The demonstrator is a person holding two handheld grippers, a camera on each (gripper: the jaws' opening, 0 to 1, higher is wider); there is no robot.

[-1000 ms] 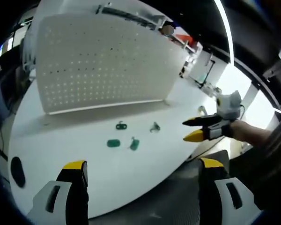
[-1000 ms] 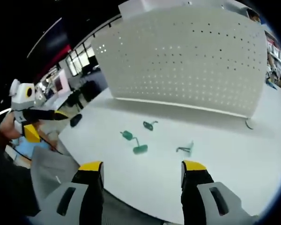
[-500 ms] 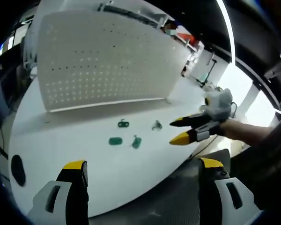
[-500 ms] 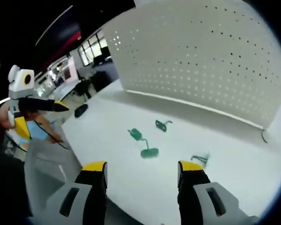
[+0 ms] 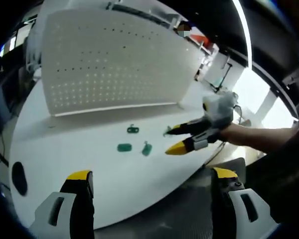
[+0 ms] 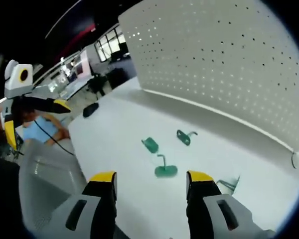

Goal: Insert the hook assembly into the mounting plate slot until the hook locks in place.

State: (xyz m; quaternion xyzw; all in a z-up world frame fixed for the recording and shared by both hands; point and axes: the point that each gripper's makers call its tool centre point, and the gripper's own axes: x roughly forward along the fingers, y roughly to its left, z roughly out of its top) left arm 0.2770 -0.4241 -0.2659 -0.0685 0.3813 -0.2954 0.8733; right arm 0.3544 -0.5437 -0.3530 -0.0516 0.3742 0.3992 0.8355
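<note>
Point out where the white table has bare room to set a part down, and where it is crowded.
Free: the white table between the green hooks and the black oval object, and the strip below the pegboard. Crowded: around the hooks and the clear hook, where the open right gripper hovers.

No readable text, labels, brands or numbers on anything.

Each gripper (image 5: 152, 186) (image 6: 151, 184) has grey jaws with yellow tips.
</note>
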